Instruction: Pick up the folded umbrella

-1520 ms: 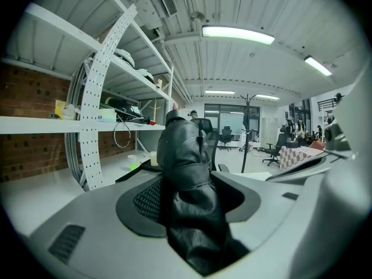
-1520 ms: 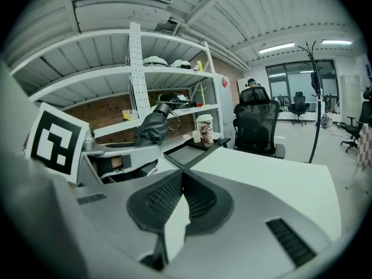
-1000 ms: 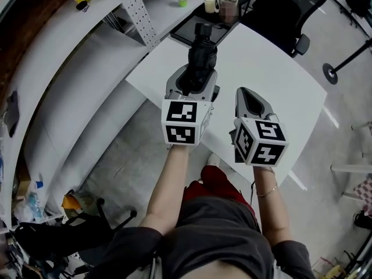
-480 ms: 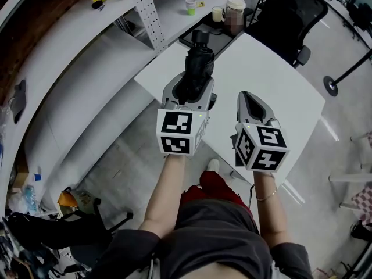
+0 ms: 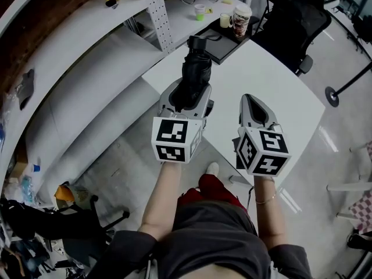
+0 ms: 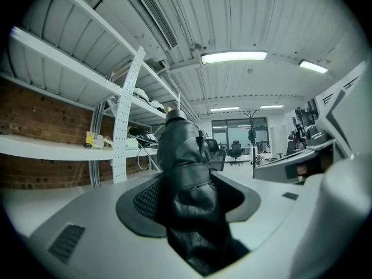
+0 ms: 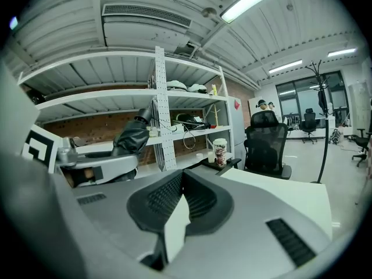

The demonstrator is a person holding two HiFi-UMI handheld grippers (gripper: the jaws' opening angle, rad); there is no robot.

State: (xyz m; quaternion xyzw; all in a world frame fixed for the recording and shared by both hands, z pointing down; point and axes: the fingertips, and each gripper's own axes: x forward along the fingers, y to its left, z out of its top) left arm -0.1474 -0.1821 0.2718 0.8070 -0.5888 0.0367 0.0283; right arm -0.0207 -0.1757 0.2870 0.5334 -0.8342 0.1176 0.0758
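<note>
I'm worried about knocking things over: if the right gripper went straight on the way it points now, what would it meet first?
Probably the paper cup beyond the white table, which stands in line with the right gripper. Depth is unclear, so it might touch the tabletop sooner.

umbrellas: one folded umbrella (image 5: pixel 196 68)
grippers: two, the left gripper (image 5: pixel 187 92) and the right gripper (image 5: pixel 251 102)
tables: one white table (image 5: pixel 273 92)
chairs by the table: one black chair (image 5: pixel 293 19)
cups: three, a small cup (image 5: pixel 200 10), a mug (image 5: pixel 225 20), a tall cup (image 5: pixel 241 17)
</note>
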